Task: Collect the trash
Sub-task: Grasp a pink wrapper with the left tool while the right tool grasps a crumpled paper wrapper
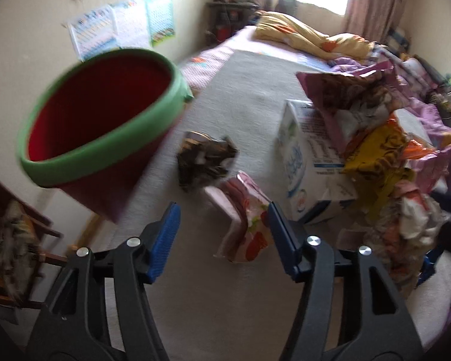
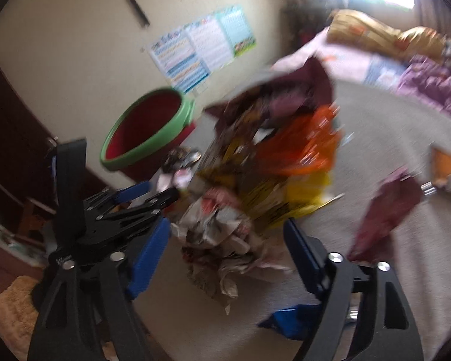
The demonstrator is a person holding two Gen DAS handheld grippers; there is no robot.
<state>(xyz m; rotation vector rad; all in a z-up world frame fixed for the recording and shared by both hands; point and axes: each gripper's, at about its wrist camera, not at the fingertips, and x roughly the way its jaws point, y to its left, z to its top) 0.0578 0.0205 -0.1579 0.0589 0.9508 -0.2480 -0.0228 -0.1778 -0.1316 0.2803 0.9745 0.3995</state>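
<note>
A red bucket with a green rim (image 1: pixel 102 126) stands empty at the left of the bed, also in the right wrist view (image 2: pixel 148 131). My left gripper (image 1: pixel 224 215) is open and empty, just short of a pink snack wrapper (image 1: pixel 245 227). A dark crumpled wrapper (image 1: pixel 206 159) lies beyond it. A white carton (image 1: pixel 303 162) stands beside a heap of wrappers (image 1: pixel 372 150). My right gripper (image 2: pixel 227 234) is open, close before that heap (image 2: pixel 270 165) with crumpled paper (image 2: pixel 222 240) at its front. The left gripper (image 2: pixel 144 194) shows at the left there.
The trash lies on a grey bedsheet (image 1: pixel 243 96). A yellow blanket (image 1: pixel 309 37) and purple bedding (image 1: pixel 436 114) are at the far end. Posters (image 1: pixel 123 25) hang on the wall. A wooden chair (image 1: pixel 12 234) stands at the left. A maroon wrapper (image 2: pixel 385 207) lies right.
</note>
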